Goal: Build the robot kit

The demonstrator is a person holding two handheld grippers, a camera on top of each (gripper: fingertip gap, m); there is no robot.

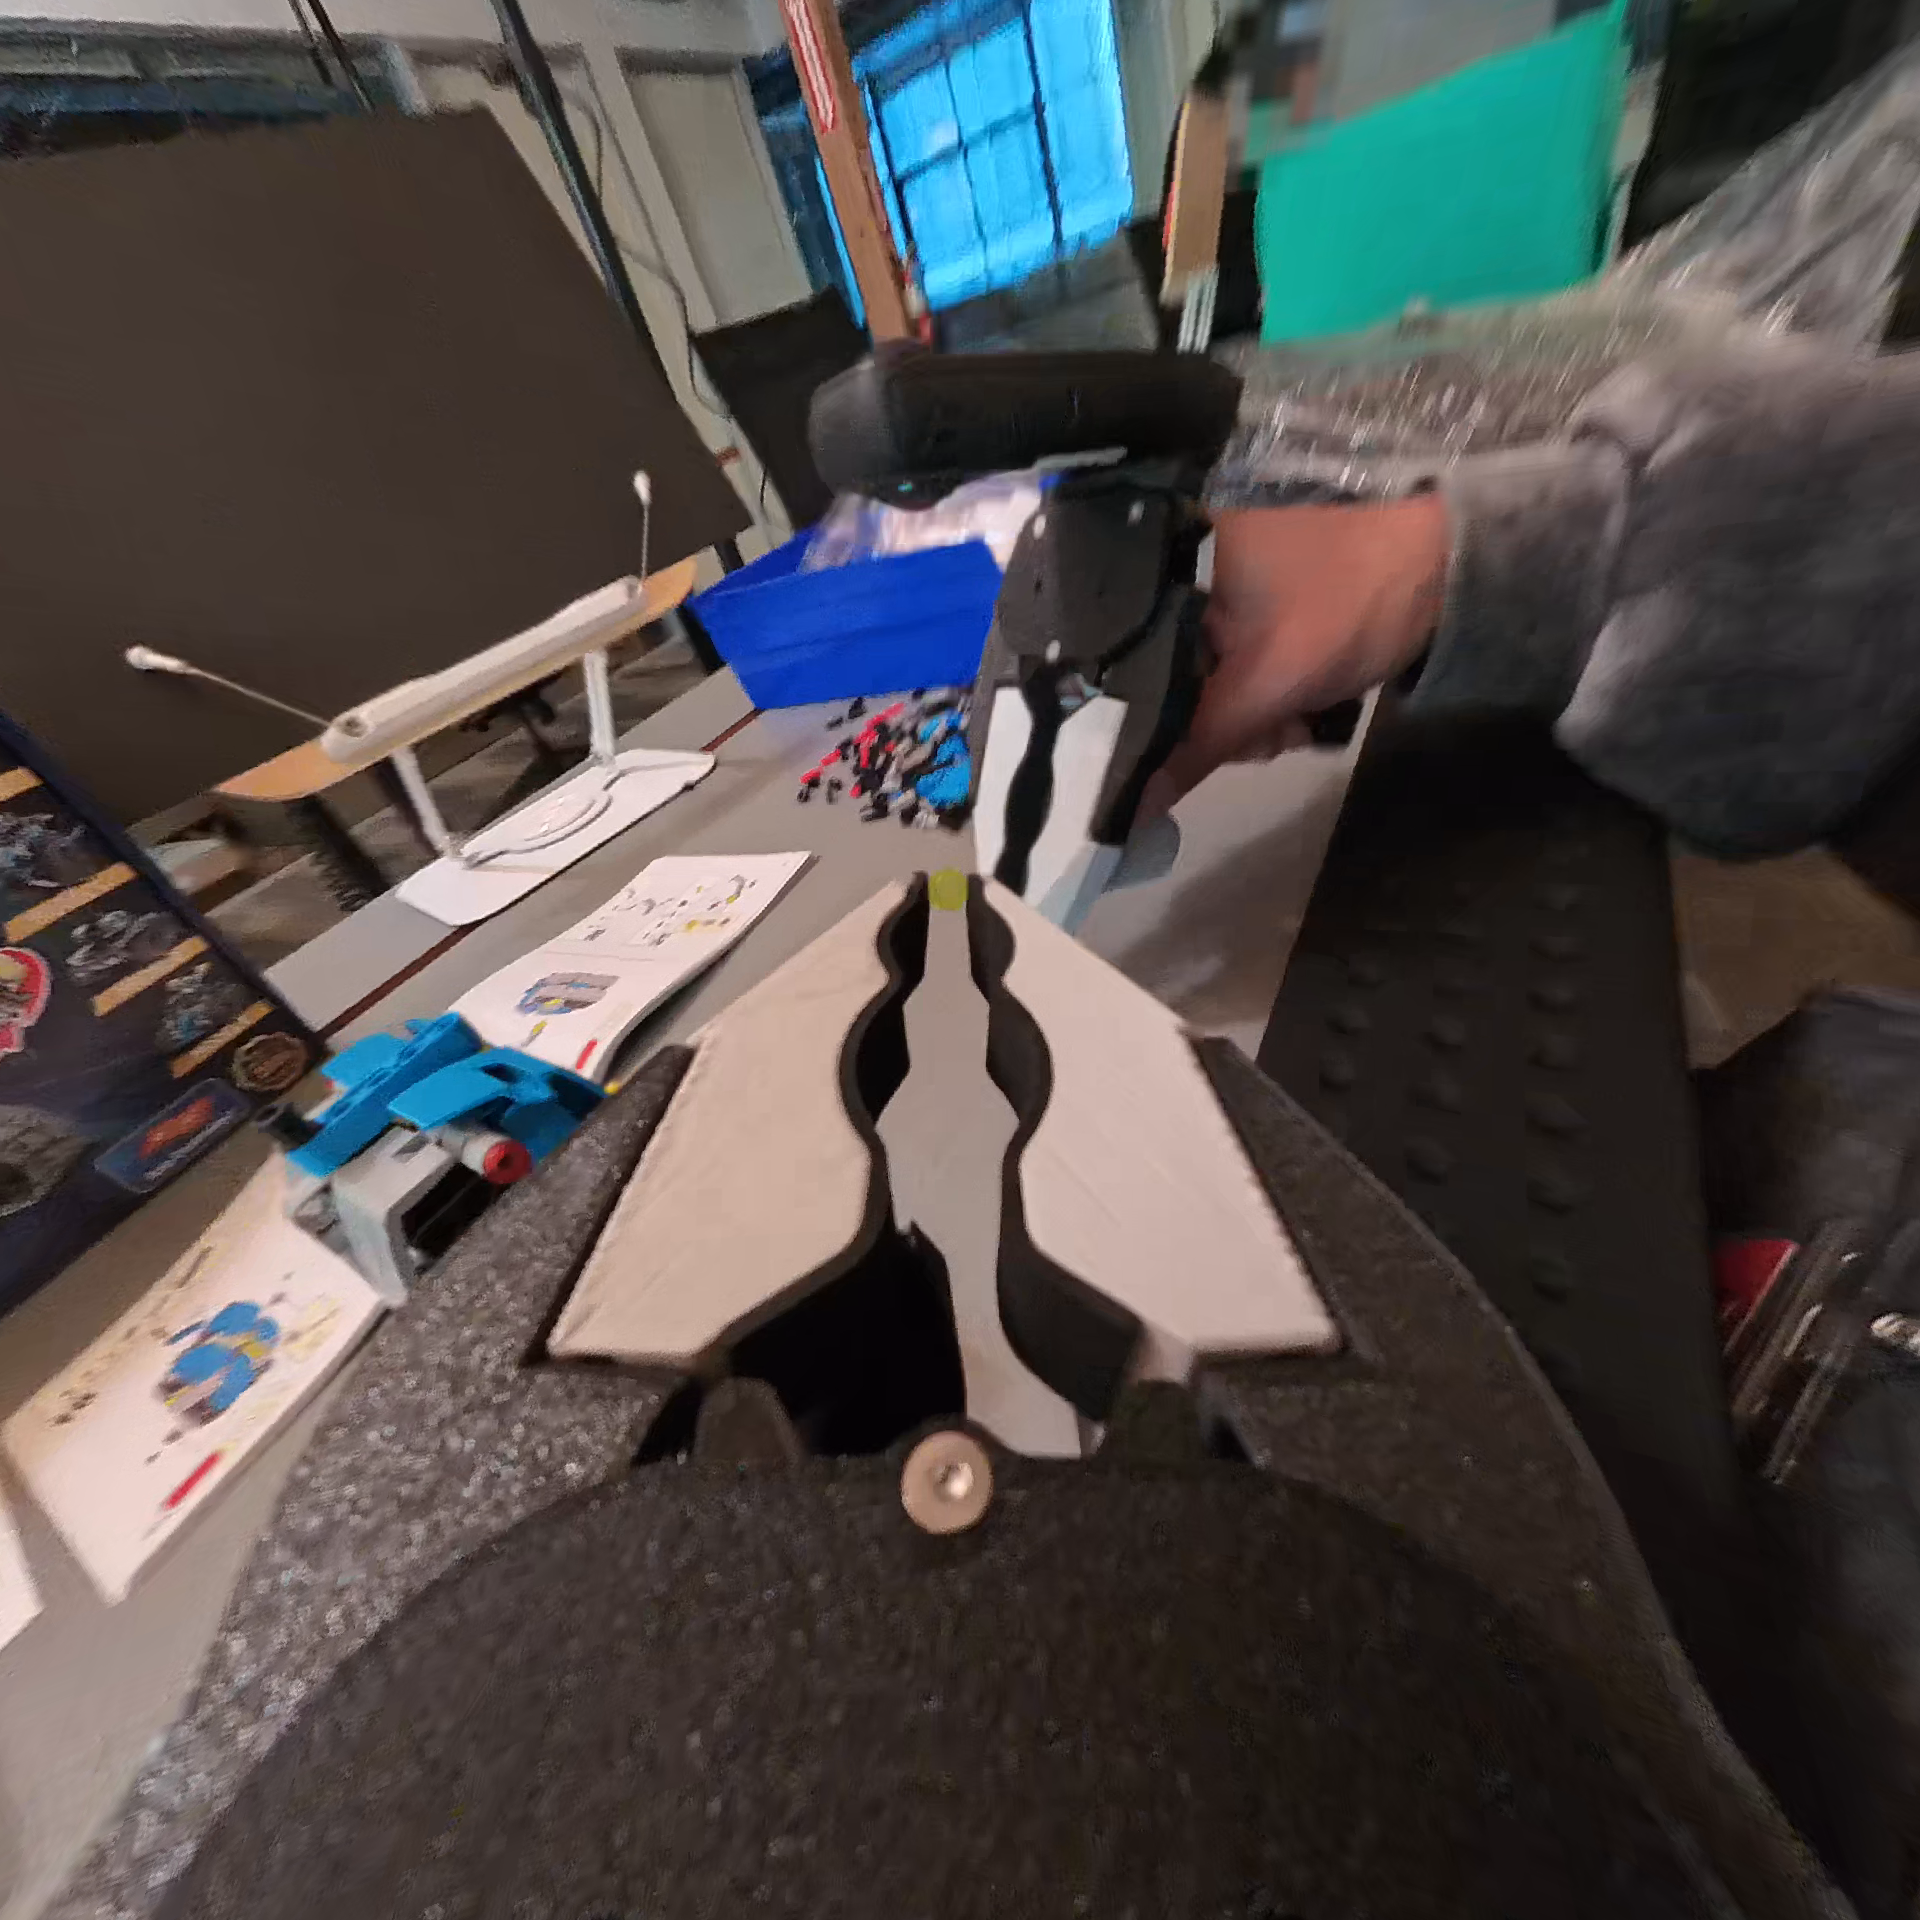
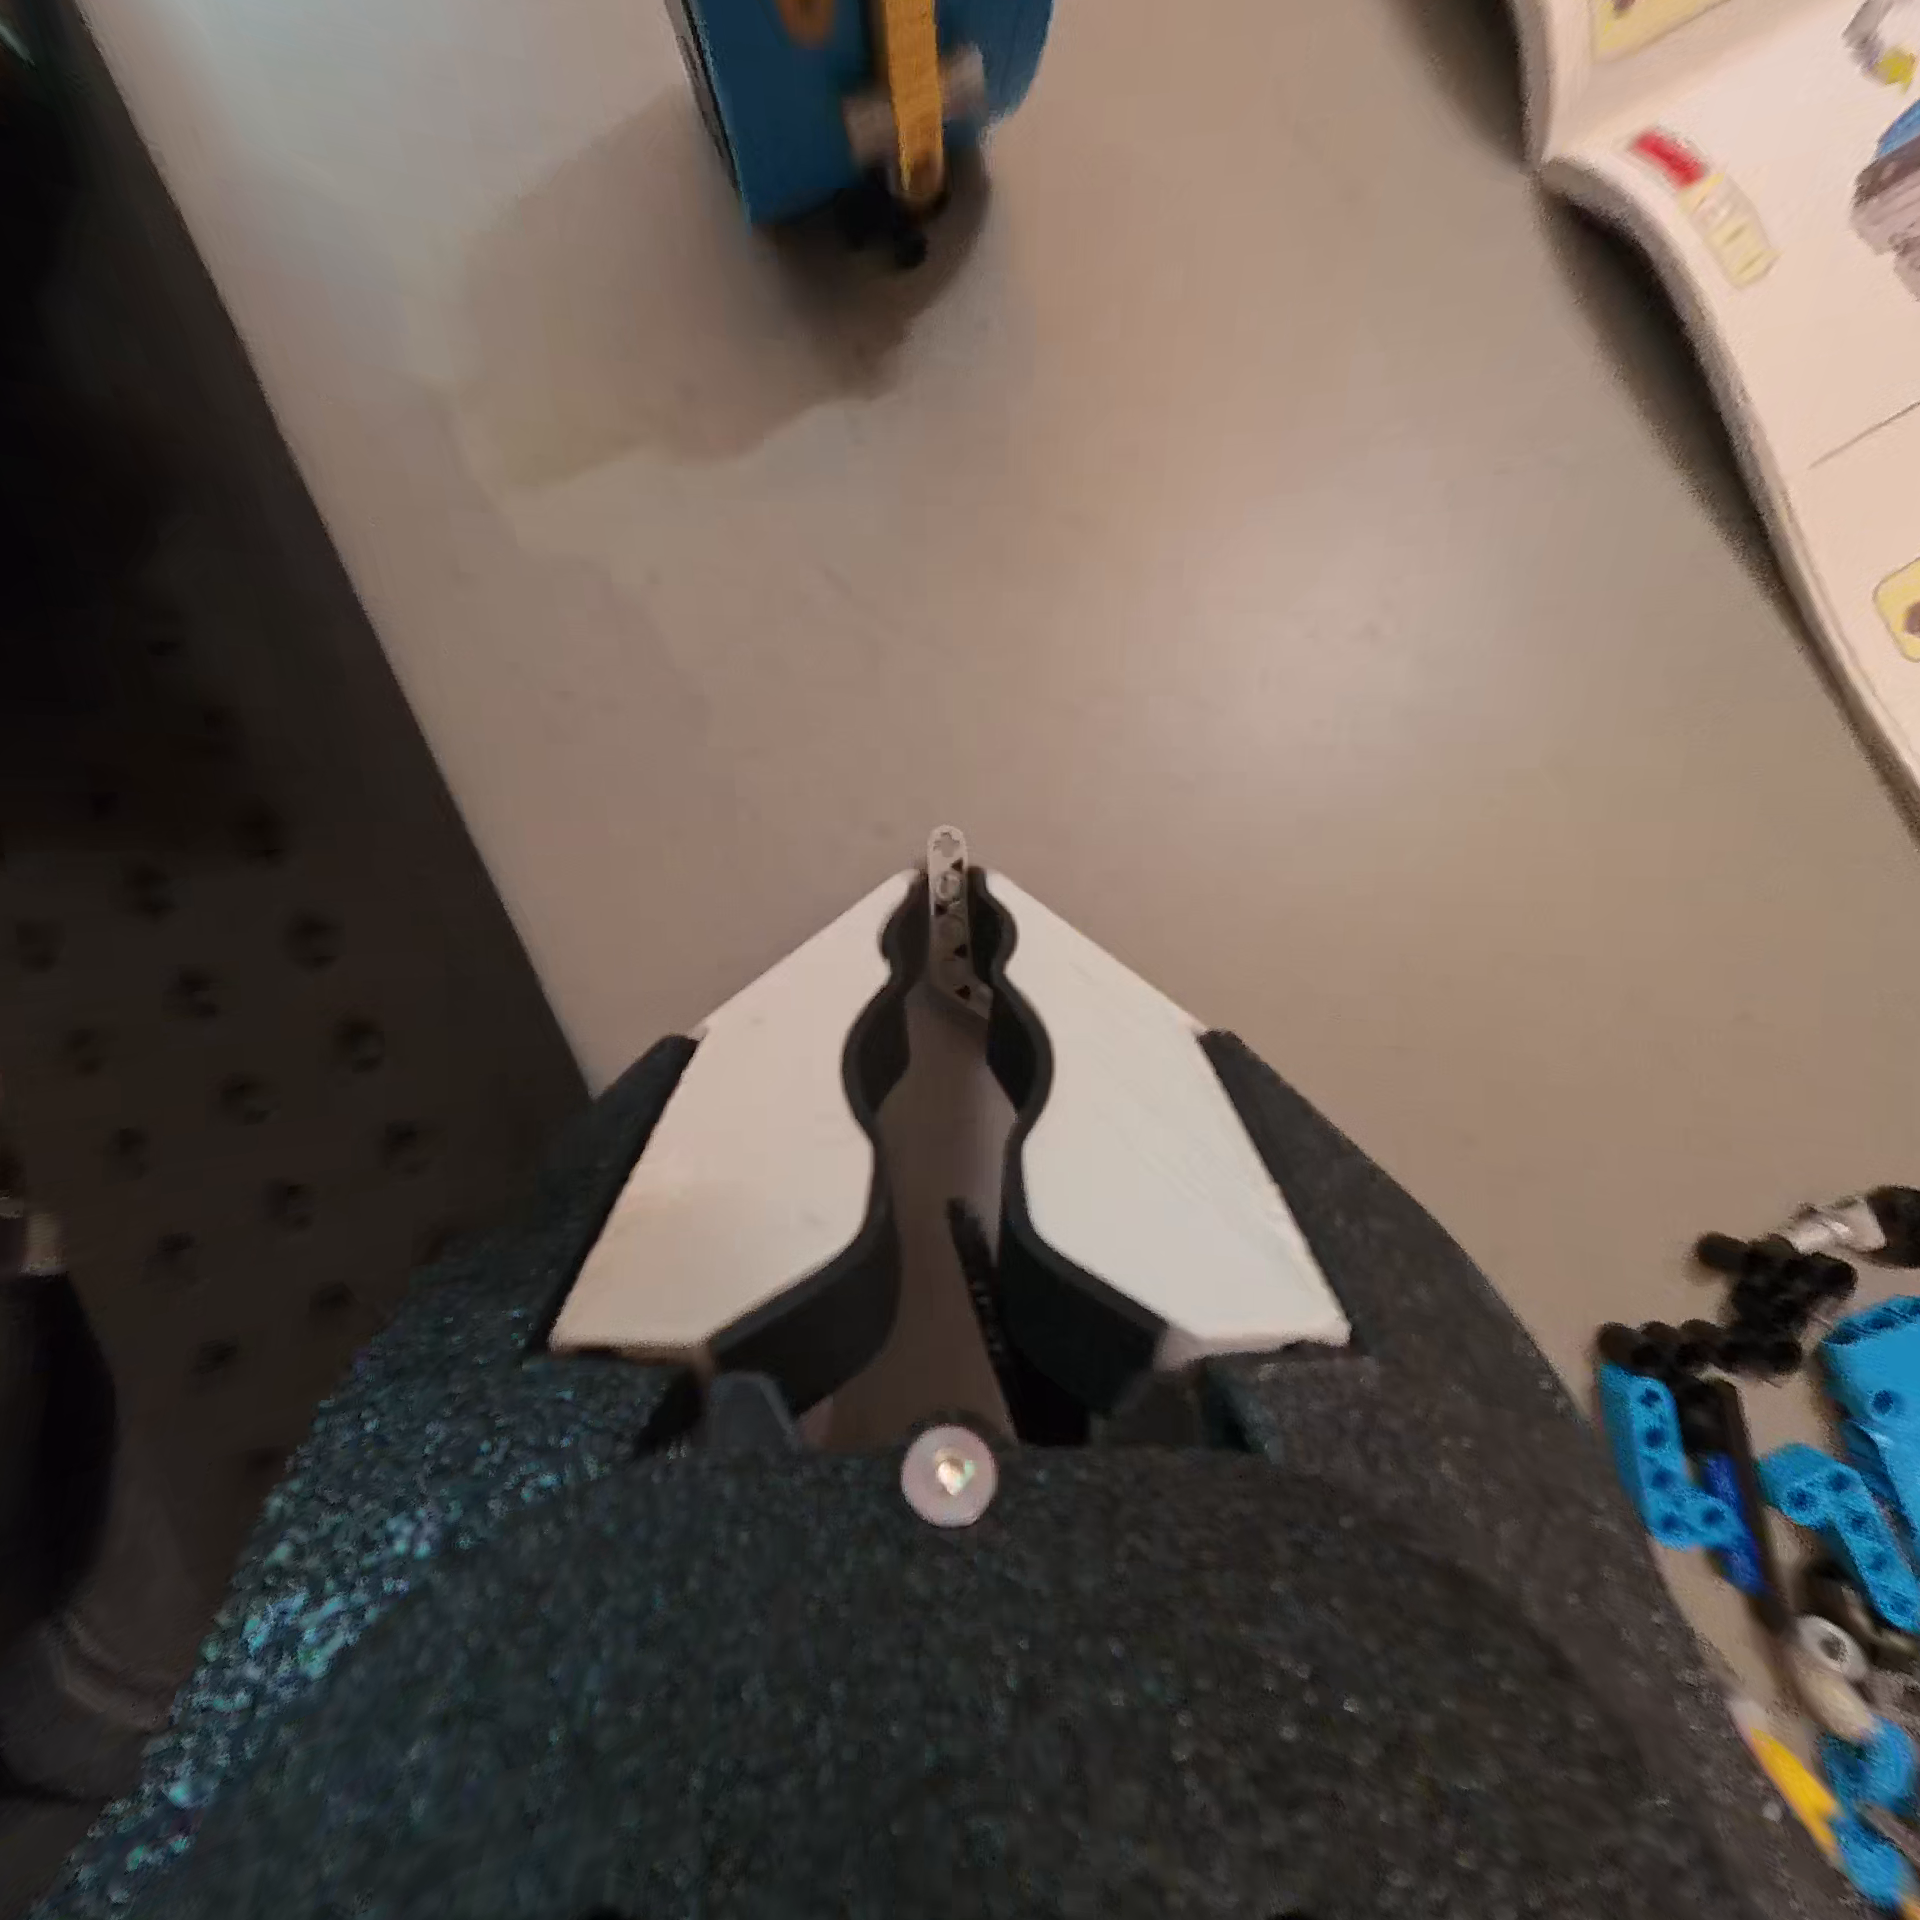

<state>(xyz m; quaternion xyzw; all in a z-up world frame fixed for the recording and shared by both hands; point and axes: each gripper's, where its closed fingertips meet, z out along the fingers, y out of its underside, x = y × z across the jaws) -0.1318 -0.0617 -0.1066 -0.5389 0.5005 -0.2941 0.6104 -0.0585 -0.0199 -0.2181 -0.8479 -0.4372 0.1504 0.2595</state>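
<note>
My left gripper [image 1: 948, 904] is shut on a small yellow-green piece [image 1: 948, 890] at its fingertips, held above the grey table [image 1: 1226, 914]. My right gripper [image 2: 951, 883] is shut on a thin grey beam with holes [image 2: 948, 862] that sticks out past the tips, above the bare table [image 2: 1143, 623]. The right gripper also shows in the left wrist view [image 1: 1044, 883], held by a hand [image 1: 1299, 623] and pointing down just beyond my left fingertips. A partly built blue and grey model [image 1: 436, 1112] sits left of my left gripper, and also shows in the right wrist view [image 2: 862, 114].
A pile of loose blue, black and red pieces [image 1: 904, 758] lies before a blue bin [image 1: 852, 623]; it also shows in the right wrist view [image 2: 1787, 1455]. Open instruction booklets [image 1: 644, 935] [image 2: 1766, 312], a dark printed box [image 1: 114, 1039] and a white stand [image 1: 561, 821] occupy the left. A black studded mat [image 1: 1475, 1039] borders the table. My hands' fingertips stand some 15 cm from each other.
</note>
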